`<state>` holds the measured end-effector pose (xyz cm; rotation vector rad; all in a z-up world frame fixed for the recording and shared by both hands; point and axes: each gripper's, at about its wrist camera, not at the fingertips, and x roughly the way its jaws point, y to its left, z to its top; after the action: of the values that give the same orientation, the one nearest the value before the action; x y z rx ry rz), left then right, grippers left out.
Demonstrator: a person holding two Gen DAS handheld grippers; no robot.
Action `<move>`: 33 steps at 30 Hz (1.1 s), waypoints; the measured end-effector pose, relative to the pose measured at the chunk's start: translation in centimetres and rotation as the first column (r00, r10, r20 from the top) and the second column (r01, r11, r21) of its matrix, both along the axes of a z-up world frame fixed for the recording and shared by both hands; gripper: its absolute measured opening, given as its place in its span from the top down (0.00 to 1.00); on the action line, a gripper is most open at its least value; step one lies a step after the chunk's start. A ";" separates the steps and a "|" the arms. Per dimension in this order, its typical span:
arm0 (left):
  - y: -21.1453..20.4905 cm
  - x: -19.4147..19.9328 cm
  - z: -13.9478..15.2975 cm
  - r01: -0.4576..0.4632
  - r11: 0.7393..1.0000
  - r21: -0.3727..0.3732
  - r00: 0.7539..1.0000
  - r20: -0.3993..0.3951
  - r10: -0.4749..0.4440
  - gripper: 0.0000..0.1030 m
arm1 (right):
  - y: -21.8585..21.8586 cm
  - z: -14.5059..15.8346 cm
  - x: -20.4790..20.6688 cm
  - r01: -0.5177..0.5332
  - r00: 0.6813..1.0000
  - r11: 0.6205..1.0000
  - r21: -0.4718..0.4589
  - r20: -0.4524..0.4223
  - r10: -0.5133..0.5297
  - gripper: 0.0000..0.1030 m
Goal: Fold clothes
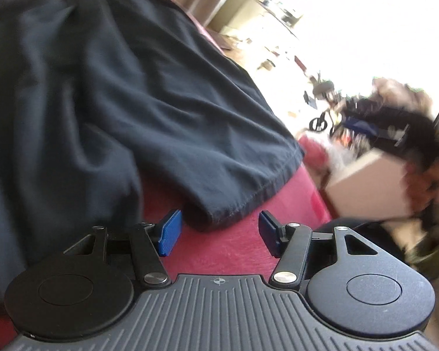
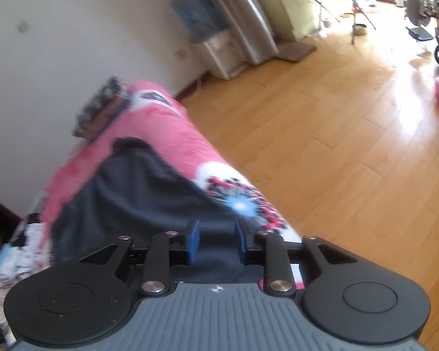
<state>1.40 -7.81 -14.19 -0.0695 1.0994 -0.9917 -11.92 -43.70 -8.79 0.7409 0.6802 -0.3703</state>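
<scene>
A dark navy garment (image 1: 117, 102) lies spread on a red bedcover (image 1: 219, 257). Its hemmed corner points toward my left gripper (image 1: 219, 232), which is open, blue pads wide apart on either side of the hem tip and not touching it. In the right wrist view the same dark garment (image 2: 137, 199) lies along the pink patterned bedcover (image 2: 161, 128). My right gripper (image 2: 216, 244) hovers over its near end with the pads a little apart. Dark cloth shows in the gap, but the pads do not press on it.
The bed's edge drops to a wooden floor (image 2: 322, 134) on the right. A cardboard box (image 1: 371, 187) stands beside the bed. A heap of light clothes (image 2: 11, 263) lies at the left. A wheelchair (image 2: 430, 29) stands far back.
</scene>
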 end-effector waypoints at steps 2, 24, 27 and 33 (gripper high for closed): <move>-1.1 -0.8 -0.3 0.023 0.999 0.032 0.997 0.075 -0.025 0.44 | -0.1 1.0 -0.6 -0.015 1.000 1.000 0.013 0.019 0.015 0.65; -0.2 1.7 -3.7 -0.044 0.990 -0.136 0.974 -0.225 0.013 0.65 | -3.1 -5.8 0.8 0.024 0.997 0.984 0.175 -0.072 -0.011 0.64; 0.1 1.9 -4.2 -0.061 0.992 -0.106 0.957 -0.290 0.028 0.94 | -3.2 -5.9 1.5 0.028 0.997 0.986 0.163 -0.077 -0.015 0.64; 0.2 1.5 -4.1 -0.066 0.997 -0.026 0.947 -0.317 0.054 0.89 | -2.2 -5.0 2.6 -0.014 0.997 0.995 0.103 -0.069 0.021 0.64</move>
<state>2.92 -7.64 -18.26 -0.2992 1.3641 -0.9662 -9.30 -45.89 -13.75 0.8217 0.7761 -0.3483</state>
